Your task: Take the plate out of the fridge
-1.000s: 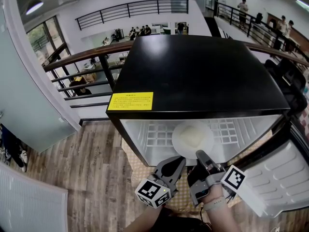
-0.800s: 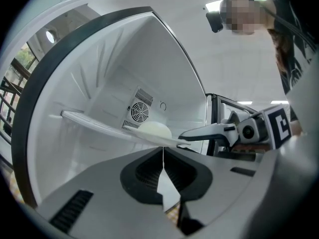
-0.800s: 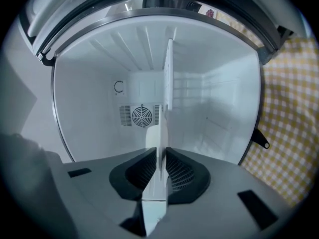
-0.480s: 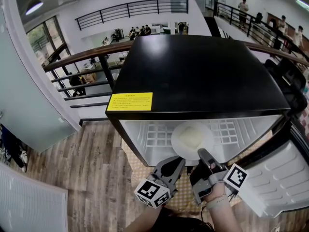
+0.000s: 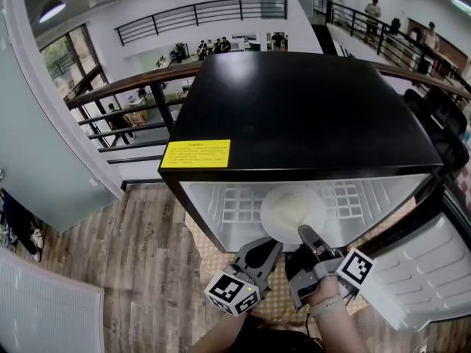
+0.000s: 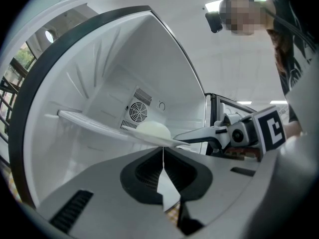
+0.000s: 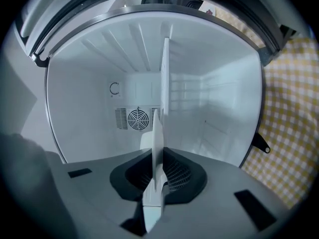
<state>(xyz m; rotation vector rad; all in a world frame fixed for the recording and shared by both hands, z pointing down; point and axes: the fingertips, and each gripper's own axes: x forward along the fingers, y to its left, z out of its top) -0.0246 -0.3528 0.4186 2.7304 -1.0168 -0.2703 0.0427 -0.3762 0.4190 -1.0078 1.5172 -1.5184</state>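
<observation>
A yellow rectangular label (image 5: pixel 196 154) is stuck near the front left corner of the glossy black top of the fridge (image 5: pixel 309 109). Lines of small dark print are carried on it, but not a word can be read in the head view. Black-and-white square coded patterns, not letters or numbers, are printed on the left white marker cube (image 5: pixel 234 294) and the right white marker cube (image 5: pixel 355 269). A thin C-shaped mark (image 7: pixel 114 88) is seen on the white back wall inside the fridge; whether it is a letter cannot be told.
</observation>
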